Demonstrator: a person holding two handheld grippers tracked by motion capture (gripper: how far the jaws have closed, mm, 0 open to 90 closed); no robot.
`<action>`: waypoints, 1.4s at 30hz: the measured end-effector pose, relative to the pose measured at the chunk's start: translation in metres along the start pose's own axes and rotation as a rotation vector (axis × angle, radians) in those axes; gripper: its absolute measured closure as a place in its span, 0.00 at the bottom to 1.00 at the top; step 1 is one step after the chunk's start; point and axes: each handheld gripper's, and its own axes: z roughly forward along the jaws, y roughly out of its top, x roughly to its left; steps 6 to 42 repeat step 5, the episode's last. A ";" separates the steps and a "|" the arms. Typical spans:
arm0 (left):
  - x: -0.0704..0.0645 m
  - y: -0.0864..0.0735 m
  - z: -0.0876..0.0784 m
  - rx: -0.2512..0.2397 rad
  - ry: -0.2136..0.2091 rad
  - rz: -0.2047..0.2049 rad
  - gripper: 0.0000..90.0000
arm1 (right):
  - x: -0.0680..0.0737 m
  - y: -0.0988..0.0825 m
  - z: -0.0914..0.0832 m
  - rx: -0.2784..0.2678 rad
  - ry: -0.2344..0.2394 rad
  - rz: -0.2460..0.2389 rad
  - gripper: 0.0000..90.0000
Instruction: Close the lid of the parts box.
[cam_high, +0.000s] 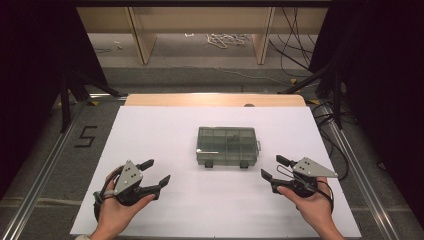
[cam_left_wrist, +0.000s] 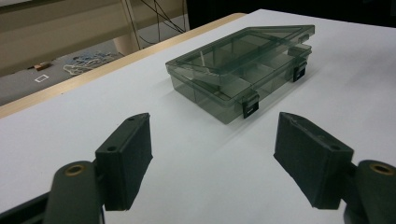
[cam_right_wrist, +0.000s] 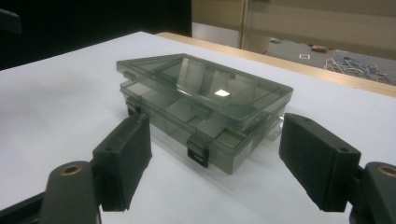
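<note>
Now we are holding both tongs wide, gripping nothing. Our left gripper (cam_high: 156, 172) is hovering low over the white sheet (cam_high: 165, 130), and the smoky box (cam_high: 227, 146) is lying ahead of it to its right, well apart. Our right gripper (cam_high: 272, 167) is facing the box from the other side, nearer, its latches (cam_right_wrist: 198, 156) toward us. Nothing is lying between jaws and box. Beyond, cables (cam_high: 225, 39) are cluttering the floor.
</note>
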 end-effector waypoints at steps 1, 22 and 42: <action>0.001 0.000 0.001 -0.001 -0.008 0.007 0.30 | 0.000 0.000 0.000 -0.008 0.001 0.002 0.29; 0.000 -0.001 0.002 0.005 -0.001 -0.001 0.30 | 0.000 -0.001 0.001 -0.018 0.013 0.013 0.29; 0.000 -0.001 0.002 0.005 -0.001 -0.001 0.30 | 0.000 -0.001 0.001 -0.018 0.013 0.013 0.29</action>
